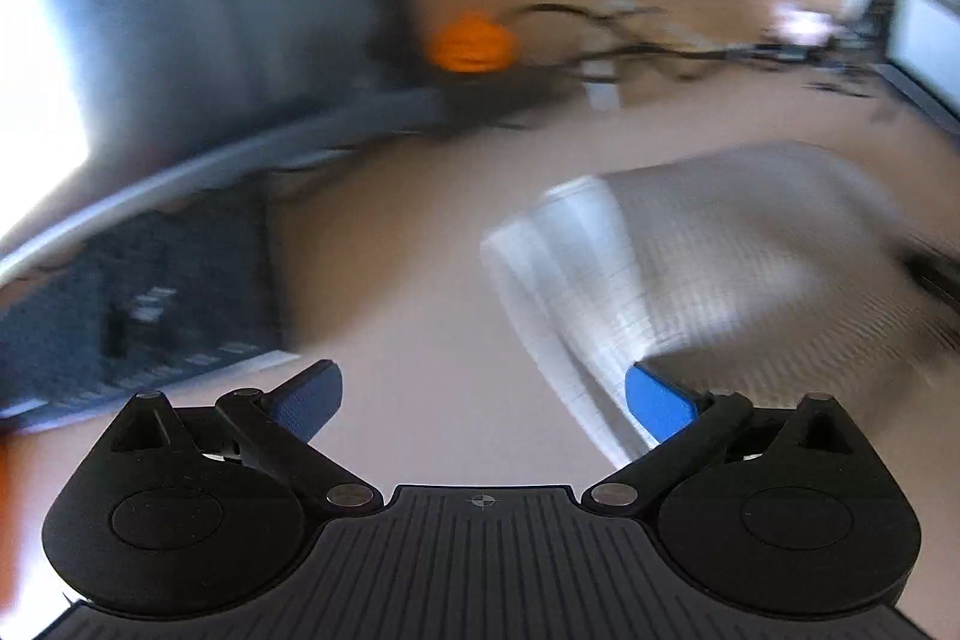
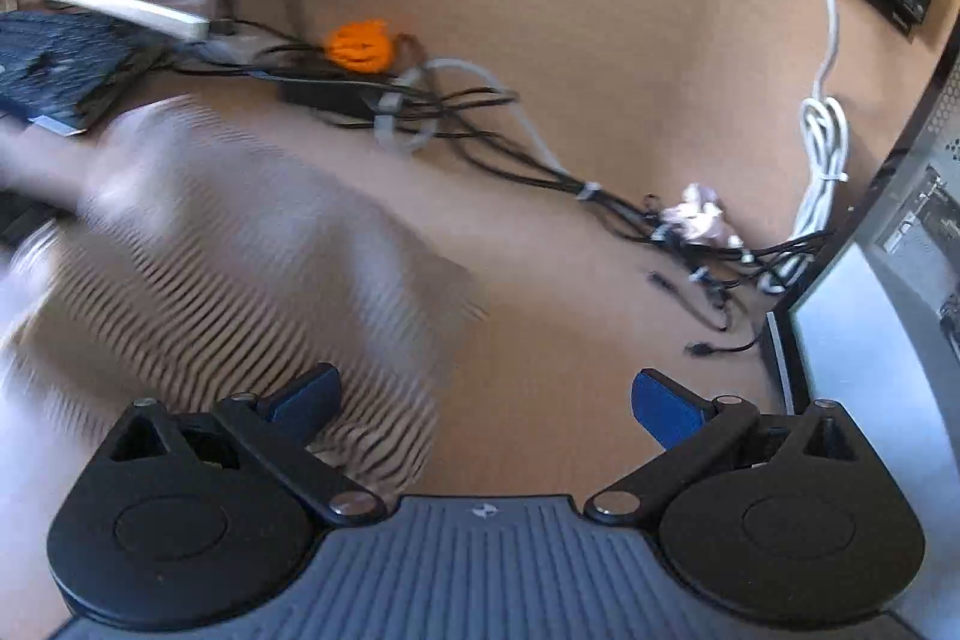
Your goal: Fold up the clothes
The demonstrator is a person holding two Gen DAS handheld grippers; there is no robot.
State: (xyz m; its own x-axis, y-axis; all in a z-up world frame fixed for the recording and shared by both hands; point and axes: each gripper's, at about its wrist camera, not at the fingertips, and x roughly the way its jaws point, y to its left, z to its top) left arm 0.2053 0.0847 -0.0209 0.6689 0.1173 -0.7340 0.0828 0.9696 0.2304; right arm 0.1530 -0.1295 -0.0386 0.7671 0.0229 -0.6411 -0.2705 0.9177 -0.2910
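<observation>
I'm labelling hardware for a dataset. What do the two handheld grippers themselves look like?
They look alike. The left gripper and right gripper each have a black ribbed base with a small round crosshair-like mark at its centre, two rounded black housings, black linkage arms with silver pivot pins, and flat blue finger pads. No cables or sleeves are visible.

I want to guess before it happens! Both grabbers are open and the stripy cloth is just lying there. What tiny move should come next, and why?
Probably bring the left gripper a little to the right, so its open fingers straddle the near edge of the striped cloth. Both grippers are open and hold nothing, and the right gripper has mostly bare table between its fingers. The views are blurred, so this is a guess.
</observation>
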